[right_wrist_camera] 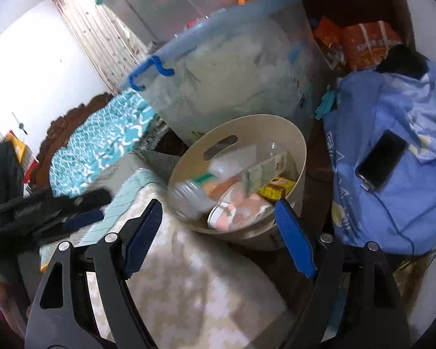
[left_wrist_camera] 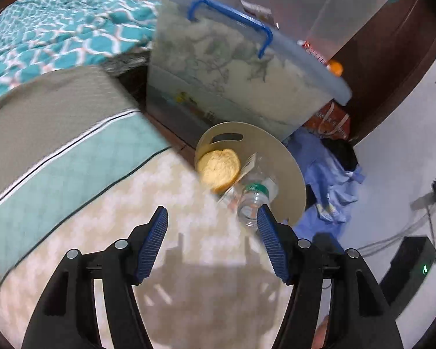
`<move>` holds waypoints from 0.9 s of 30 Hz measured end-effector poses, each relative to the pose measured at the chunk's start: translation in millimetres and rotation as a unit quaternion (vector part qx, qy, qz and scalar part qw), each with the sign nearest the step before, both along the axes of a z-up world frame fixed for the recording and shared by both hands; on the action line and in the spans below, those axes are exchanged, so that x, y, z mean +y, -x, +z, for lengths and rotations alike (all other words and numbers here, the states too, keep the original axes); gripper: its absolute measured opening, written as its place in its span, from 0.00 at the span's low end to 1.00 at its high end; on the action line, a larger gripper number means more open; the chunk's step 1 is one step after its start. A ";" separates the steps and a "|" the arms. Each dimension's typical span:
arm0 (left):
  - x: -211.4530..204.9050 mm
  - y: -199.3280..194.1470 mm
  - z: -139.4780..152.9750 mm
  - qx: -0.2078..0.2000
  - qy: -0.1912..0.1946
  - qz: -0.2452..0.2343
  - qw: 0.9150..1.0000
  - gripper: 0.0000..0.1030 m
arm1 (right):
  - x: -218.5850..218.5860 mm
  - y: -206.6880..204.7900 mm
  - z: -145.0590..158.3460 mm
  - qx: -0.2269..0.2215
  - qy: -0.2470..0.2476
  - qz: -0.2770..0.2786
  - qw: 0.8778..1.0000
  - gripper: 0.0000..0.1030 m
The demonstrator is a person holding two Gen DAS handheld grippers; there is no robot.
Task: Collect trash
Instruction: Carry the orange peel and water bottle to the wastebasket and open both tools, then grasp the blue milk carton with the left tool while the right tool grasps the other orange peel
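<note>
Hovering both grippers, left (left_wrist_camera: 212, 221) and right (right_wrist_camera: 218, 213), jaws spread and empty, near the beige bin (right_wrist_camera: 300, 157) beside the bed; a clear plastic bottle (right_wrist_camera: 191, 196) blurs at its near-left rim, likely dropping in.

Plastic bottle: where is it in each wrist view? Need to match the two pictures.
Left wrist: plastic bottle right of centre, lying over the near rim of the beige bin, just past the right blue pad.
Right wrist: plastic bottle centre-left, blurred, at the bin's left rim.
Shared landmark: the clear storage tub with the blue handle, behind the bin in both.
</note>
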State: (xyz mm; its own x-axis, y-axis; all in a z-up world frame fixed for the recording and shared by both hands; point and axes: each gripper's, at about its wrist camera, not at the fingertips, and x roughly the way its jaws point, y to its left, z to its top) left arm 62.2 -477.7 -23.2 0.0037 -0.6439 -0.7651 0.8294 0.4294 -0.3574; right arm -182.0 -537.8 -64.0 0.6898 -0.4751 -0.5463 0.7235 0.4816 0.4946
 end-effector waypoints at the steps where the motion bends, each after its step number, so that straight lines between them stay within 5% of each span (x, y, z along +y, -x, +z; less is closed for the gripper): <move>1: 20.0 -0.6 1.5 -0.012 0.000 0.007 1.000 0.61 | 7.1 -0.3 2.1 -0.004 0.002 0.003 1.000 0.78; 8: 176.4 -33.6 -6.4 -0.020 -0.016 0.091 0.995 0.68 | 88.1 -43.4 2.7 -0.008 0.003 0.107 0.994 0.78; 11: 260.9 -61.2 -10.0 -0.011 -0.019 0.166 0.986 0.71 | 115.2 -68.8 -0.7 0.006 -0.003 0.154 0.988 0.78; 14: 349.9 -93.3 -13.5 0.012 -0.016 0.270 0.963 0.78 | 139.1 -89.9 -3.8 0.018 -0.007 0.193 0.981 0.78; 19: 467.3 -148.2 -24.6 0.068 -0.009 0.427 0.902 0.80 | 178.5 -118.3 -10.9 0.046 0.003 0.243 0.969 0.78; 22: 497.8 -177.4 -28.4 0.105 0.009 0.476 0.873 0.83 | 191.7 -126.1 -10.1 0.062 0.028 0.254 0.965 0.78; 27: 498.6 -219.3 -39.3 0.161 0.022 0.516 0.841 0.88 | 183.2 -120.3 -19.0 0.052 -0.009 0.241 0.969 0.78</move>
